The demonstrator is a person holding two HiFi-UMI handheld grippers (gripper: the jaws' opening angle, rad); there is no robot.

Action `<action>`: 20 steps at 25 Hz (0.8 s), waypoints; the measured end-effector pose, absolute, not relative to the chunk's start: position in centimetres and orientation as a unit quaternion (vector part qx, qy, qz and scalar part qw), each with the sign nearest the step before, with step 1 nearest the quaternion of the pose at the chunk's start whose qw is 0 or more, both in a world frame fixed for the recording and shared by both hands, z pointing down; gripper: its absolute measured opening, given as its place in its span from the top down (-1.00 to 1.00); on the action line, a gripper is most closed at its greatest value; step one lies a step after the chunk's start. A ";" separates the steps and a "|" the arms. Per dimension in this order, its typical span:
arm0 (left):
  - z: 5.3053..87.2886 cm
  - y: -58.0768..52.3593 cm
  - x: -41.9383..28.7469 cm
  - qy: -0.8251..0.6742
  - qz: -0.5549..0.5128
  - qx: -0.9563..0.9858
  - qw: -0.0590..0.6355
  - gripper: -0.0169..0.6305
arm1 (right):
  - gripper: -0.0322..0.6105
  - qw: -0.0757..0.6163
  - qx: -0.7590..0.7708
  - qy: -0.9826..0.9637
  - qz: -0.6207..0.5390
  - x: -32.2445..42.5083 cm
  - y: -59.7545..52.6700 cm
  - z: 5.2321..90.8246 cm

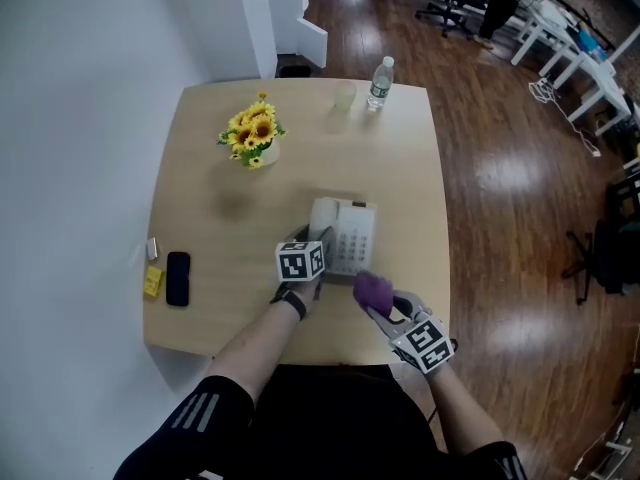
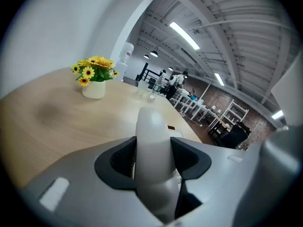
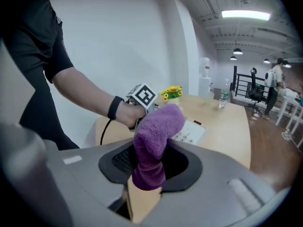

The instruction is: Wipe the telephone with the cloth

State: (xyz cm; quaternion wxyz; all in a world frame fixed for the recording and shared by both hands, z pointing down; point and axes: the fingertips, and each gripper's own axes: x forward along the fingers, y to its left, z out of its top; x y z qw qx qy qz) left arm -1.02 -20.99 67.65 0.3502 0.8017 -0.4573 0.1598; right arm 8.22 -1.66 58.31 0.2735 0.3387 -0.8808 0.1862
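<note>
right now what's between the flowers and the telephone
Only bare table. The head view shows nothing between the flowers and the telephone, and the left gripper view agrees.

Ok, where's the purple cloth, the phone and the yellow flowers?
purple cloth (image 1: 373,290): head view, on its bunched-up top.
phone (image 1: 350,236): head view, on the keypad face.
yellow flowers (image 1: 253,133): head view, on the middle blooms.

A pale wooden table stood against a white wall on dark wood flooring. White desks and ceiling strip lights lay beyond.
</note>
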 end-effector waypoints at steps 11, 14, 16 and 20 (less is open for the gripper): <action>71.1 -22.0 1.2 -0.479 0.226 0.784 0.323 0.29 | 0.48 0.266 0.338 -0.879 0.205 8.8 -0.4 58.1; 71.4 -21.9 1.3 -0.481 0.240 0.782 0.316 0.29 | 0.48 0.267 0.333 -0.880 0.210 8.5 0.0 58.5; 71.5 -22.0 1.5 -0.479 0.247 0.784 0.309 0.27 | 0.48 0.263 0.333 -0.881 0.210 8.5 -0.2 58.6; 71.7 -21.7 1.8 -0.451 0.267 0.803 0.285 0.22 | 0.48 0.258 0.342 -0.880 0.208 8.6 -0.7 58.1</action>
